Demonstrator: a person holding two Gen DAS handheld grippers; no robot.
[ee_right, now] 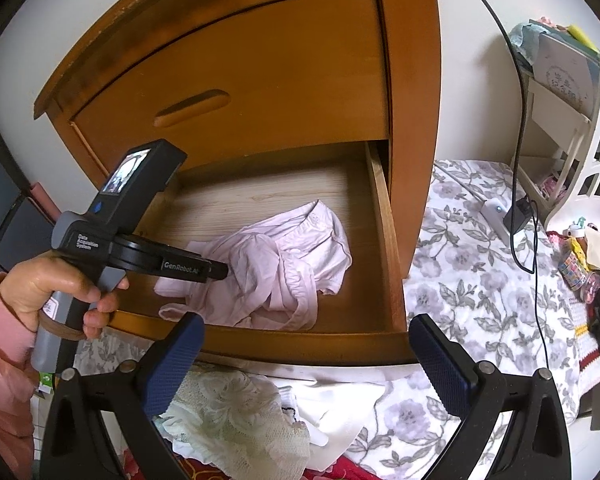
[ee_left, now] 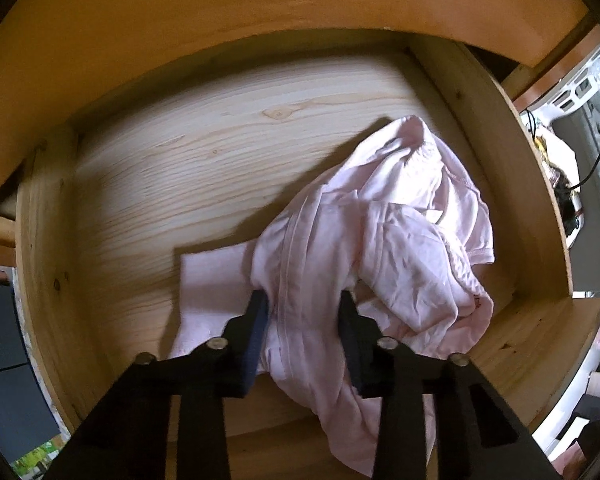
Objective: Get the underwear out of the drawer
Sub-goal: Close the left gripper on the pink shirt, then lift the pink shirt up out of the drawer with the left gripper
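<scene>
While inside the drawer [ee_left: 548, 216], left tongs [ee_left: 303, 299] on underwear [ee_left: 400, 240] (bare boards [ee_left: 180, 160] leftward)

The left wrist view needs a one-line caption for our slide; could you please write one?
Left gripper fingers pinching a fold of pink underwear lying in the open wooden drawer.

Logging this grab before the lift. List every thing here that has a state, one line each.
lower drawer: pulled open.
upper drawer: closed.
pink underwear: crumpled, lying in the lower drawer.
left gripper: down in the drawer, pads pressing a fold of the underwear.
right gripper: open, empty, outside the drawer's front.
lace garment: heaped below the drawer front.
</scene>
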